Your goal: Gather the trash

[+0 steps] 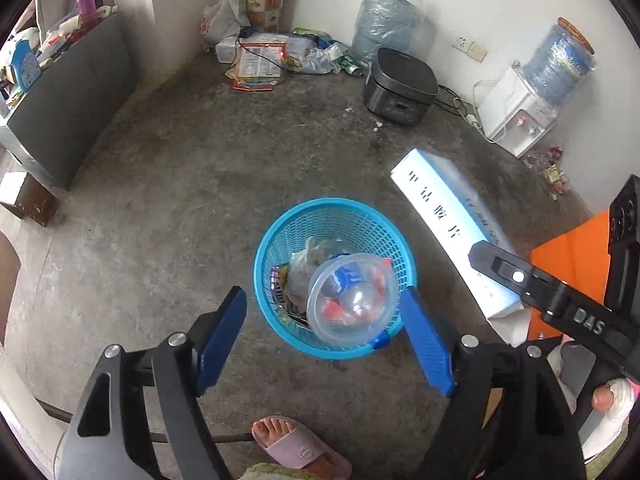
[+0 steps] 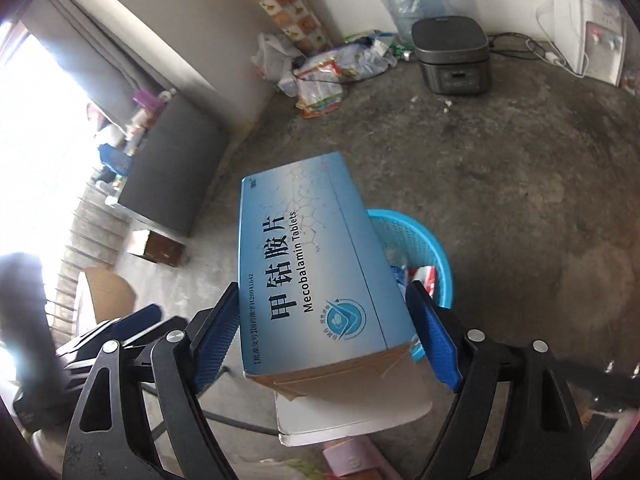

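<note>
A blue mesh waste basket (image 1: 280, 236) stands on the concrete floor and holds a clear plastic bowl (image 1: 354, 300) and crumpled wrappers. My left gripper (image 1: 324, 336) is open and empty, hovering just above the basket's near rim. My right gripper (image 2: 324, 336) is shut on a blue medicine box (image 2: 308, 256) marked Mecobalamin Tablets. The box hangs above the basket (image 2: 424, 240) and hides much of it. In the left wrist view the box (image 1: 444, 216) and a right finger (image 1: 516, 276) are to the right of the basket.
A black rice cooker (image 1: 400, 88), a water dispenser (image 1: 520, 116) and a large water jug (image 1: 384, 24) stand by the far wall. Loose wrappers and bags (image 1: 260, 60) lie in the corner. A grey cabinet (image 1: 72, 96) is at left. A sandalled foot (image 1: 296, 444) is near me.
</note>
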